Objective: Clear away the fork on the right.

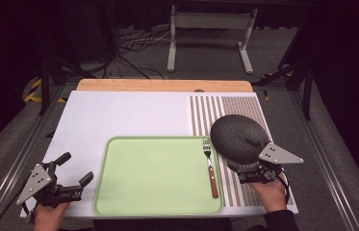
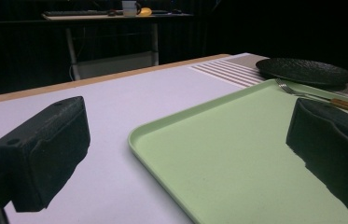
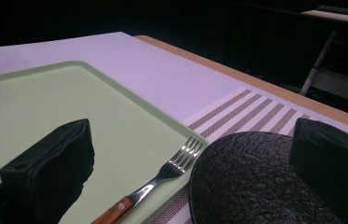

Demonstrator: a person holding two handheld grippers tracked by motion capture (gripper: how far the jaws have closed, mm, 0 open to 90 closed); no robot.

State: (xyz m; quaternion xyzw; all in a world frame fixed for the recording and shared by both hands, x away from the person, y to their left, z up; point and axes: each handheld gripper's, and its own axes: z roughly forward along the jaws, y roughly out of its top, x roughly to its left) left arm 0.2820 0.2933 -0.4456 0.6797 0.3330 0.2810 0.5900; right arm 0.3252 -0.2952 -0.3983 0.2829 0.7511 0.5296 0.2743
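1. The right gripper (image 1: 255, 166) sits at the near edge of the black plate (image 1: 237, 137), jaws spread wide, nothing pinched. In the right gripper view one jaw hangs over the tray side and the other over the plate's right part.
2. The plate lies on the striped mat (image 1: 244, 111) at the table's right, just beside the green tray (image 1: 158, 175).
3. The left gripper (image 1: 66, 178) waits at the near left, off the tray, jaws open and empty.
4. My read: the plate is about to be grasped. To do it well, lower one jaw under the rim and the other on top, then close on the near edge; the plate is flat, so a shallow bite may slip.
5. The fork (image 1: 210, 166) lies along the tray's right edge, tines far, wooden handle near, close to the plate. It looks like the main obstacle: a plate carried left could knock it.
6. The rest of the tray looks bare, with room on the left part.
7. The white table (image 1: 129, 113) beyond carries nothing else.
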